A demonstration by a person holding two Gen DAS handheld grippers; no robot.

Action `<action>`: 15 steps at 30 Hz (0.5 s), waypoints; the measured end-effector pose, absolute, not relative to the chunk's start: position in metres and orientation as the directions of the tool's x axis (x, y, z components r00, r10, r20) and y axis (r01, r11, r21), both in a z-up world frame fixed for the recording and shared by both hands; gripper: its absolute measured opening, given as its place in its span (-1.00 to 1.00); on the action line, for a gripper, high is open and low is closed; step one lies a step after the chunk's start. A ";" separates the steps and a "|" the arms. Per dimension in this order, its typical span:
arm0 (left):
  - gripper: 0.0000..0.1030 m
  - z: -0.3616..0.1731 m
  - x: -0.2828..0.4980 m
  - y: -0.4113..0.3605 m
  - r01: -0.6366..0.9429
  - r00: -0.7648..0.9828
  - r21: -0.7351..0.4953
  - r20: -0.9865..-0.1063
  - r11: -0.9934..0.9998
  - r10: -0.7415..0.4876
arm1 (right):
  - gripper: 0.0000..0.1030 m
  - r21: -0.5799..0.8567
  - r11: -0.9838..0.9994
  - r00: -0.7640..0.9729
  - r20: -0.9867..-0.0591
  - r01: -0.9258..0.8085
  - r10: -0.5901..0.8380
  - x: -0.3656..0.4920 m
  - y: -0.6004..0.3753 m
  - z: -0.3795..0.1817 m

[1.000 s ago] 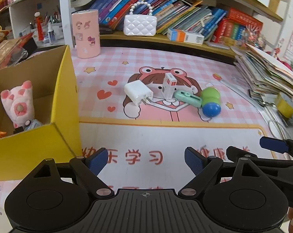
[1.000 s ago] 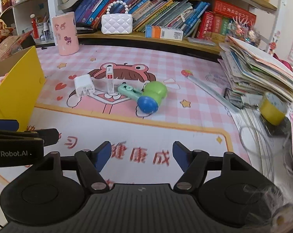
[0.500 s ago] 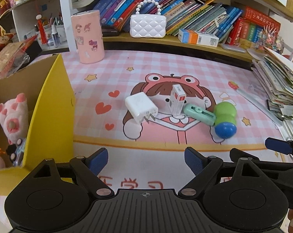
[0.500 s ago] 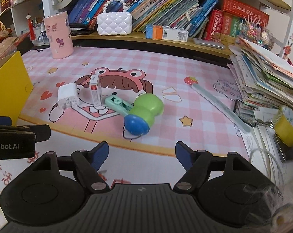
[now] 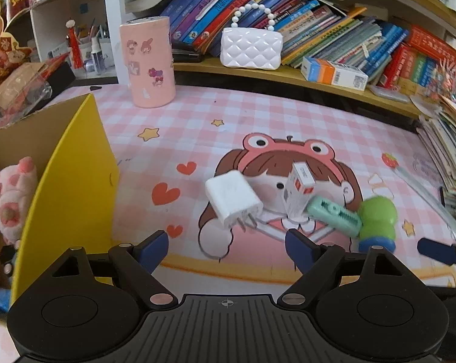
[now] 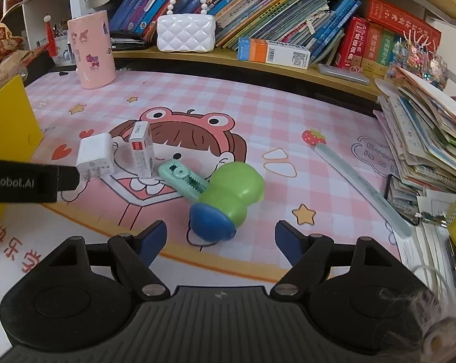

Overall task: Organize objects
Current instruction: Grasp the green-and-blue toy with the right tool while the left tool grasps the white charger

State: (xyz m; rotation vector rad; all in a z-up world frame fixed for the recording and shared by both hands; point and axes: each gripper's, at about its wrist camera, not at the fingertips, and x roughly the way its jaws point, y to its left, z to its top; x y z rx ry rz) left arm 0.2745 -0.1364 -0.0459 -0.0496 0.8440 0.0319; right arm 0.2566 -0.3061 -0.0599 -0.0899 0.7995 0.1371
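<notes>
On the pink cartoon mat lie a white charger plug (image 5: 232, 201) (image 6: 95, 154), a small white and red box (image 5: 299, 189) (image 6: 141, 151), a mint green correction tape (image 5: 335, 214) (image 6: 182, 180) and a green and blue toy (image 5: 377, 222) (image 6: 228, 204). My left gripper (image 5: 226, 248) is open and empty, just short of the charger. My right gripper (image 6: 220, 240) is open and empty, just short of the toy's blue end. A yellow box (image 5: 67, 181) (image 6: 7, 121) with a plush paw (image 5: 8, 193) inside stands at the left.
A pink cylinder (image 5: 147, 63) (image 6: 92, 50) stands at the back of the mat. A white quilted purse (image 5: 252, 48) (image 6: 185, 33) and rows of books sit on the shelf. A stack of papers (image 6: 424, 139) and a ruler (image 6: 360, 187) lie at the right.
Both grippers have moved forward toward the cluster of objects, which now sits closer and larger. Both stay open. The objects have not moved.
</notes>
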 end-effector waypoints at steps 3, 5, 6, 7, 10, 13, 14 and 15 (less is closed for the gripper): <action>0.64 -0.048 0.286 -0.140 -0.066 0.673 -0.019 -0.739 0.998 0.030 | 0.53 -0.030 0.987 0.689 -0.719 -0.157 0.088 0.266 -0.306 -0.063; 0.59 -0.051 0.296 -0.141 -0.088 0.674 -0.021 -0.738 0.996 0.044 | 0.53 -0.021 0.988 0.687 -0.721 -0.151 0.090 0.271 -0.306 -0.065; 0.58 -0.052 0.300 -0.141 -0.097 0.674 -0.023 -0.737 0.995 0.048 | 0.53 -0.017 0.989 0.686 -0.722 -0.148 0.090 0.274 -0.306 -0.065; 0.58 -0.054 0.306 -0.142 -0.107 0.673 -0.023 -0.738 0.994 0.055 | 0.53 -0.012 0.990 0.685 -0.723 -0.143 0.090 0.276 -0.306 -0.066; 0.56 -0.064 0.321 -0.142 -0.128 0.658 -0.023 -0.750 0.992 0.067 | 0.53 0.002 0.992 0.686 -0.722 -0.123 0.087 0.283 -0.308 -0.067; 0.49 -0.074 0.334 -0.143 -0.144 0.640 0.001 -0.763 0.990 0.094 | 0.53 0.018 0.995 0.687 -0.723 -0.097 0.080 0.289 -0.311 -0.067; 0.49 -0.077 0.337 -0.143 -0.146 0.636 0.006 -0.766 0.989 0.098 | 0.53 0.026 0.996 0.685 -0.724 -0.087 0.078 0.292 -0.312 -0.068; 0.48 -0.079 0.340 -0.143 -0.147 0.632 0.005 -0.769 0.989 0.097 | 0.53 0.035 0.997 0.682 -0.727 -0.075 0.077 0.295 -0.313 -0.069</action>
